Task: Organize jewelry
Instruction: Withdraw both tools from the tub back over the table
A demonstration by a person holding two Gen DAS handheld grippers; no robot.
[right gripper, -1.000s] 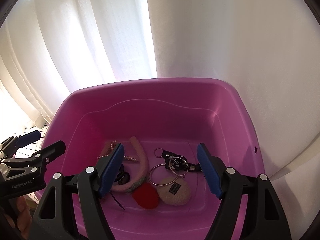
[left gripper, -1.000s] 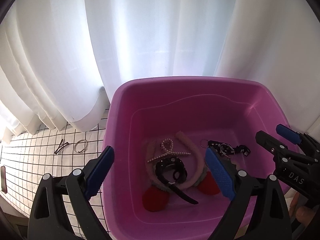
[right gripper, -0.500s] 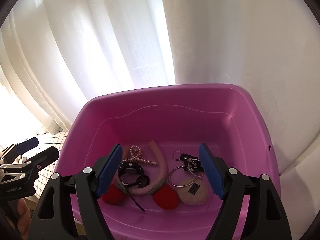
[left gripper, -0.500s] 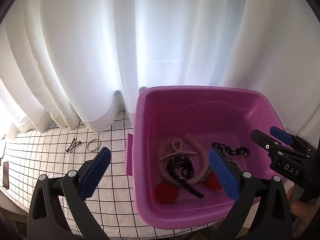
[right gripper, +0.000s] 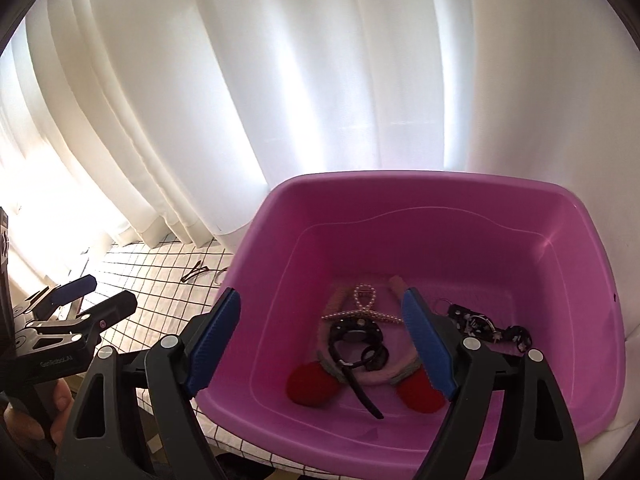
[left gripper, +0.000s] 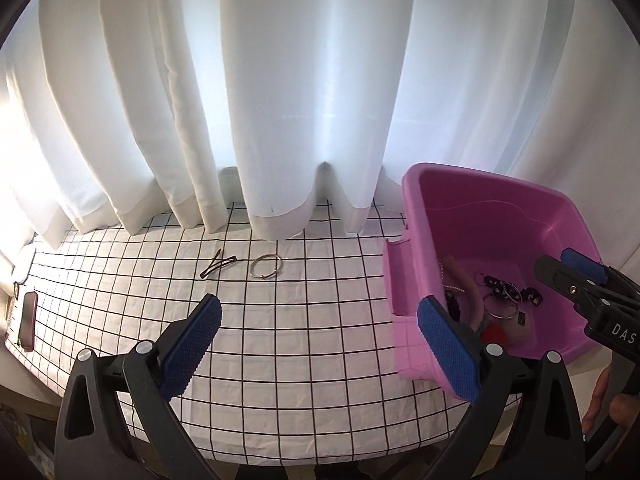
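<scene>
Checked tablecloth (left gripper: 304,320): pink tub (left gripper: 480,200), bangle (left gripper: 267,266), hairpin (left gripper: 218,267), phone (left gripper: 28,320).

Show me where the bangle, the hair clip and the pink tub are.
bangle (left gripper: 267,266), left wrist view, on the ring's near rim.
hair clip (left gripper: 218,268), left wrist view, on its crossed dark prongs.
tub (right gripper: 420,216), right wrist view, on the bare far inner wall.

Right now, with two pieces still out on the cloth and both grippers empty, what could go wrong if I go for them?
1. The hair clip and bangle lie flat and thin on the checked cloth; the left gripper, wide open, may pinch fabric instead and drag it.
2. They sit close together, so grabbing one could knock the other.
3. The pink tub stands near the table's front edge; tugged cloth could shift it.
</scene>
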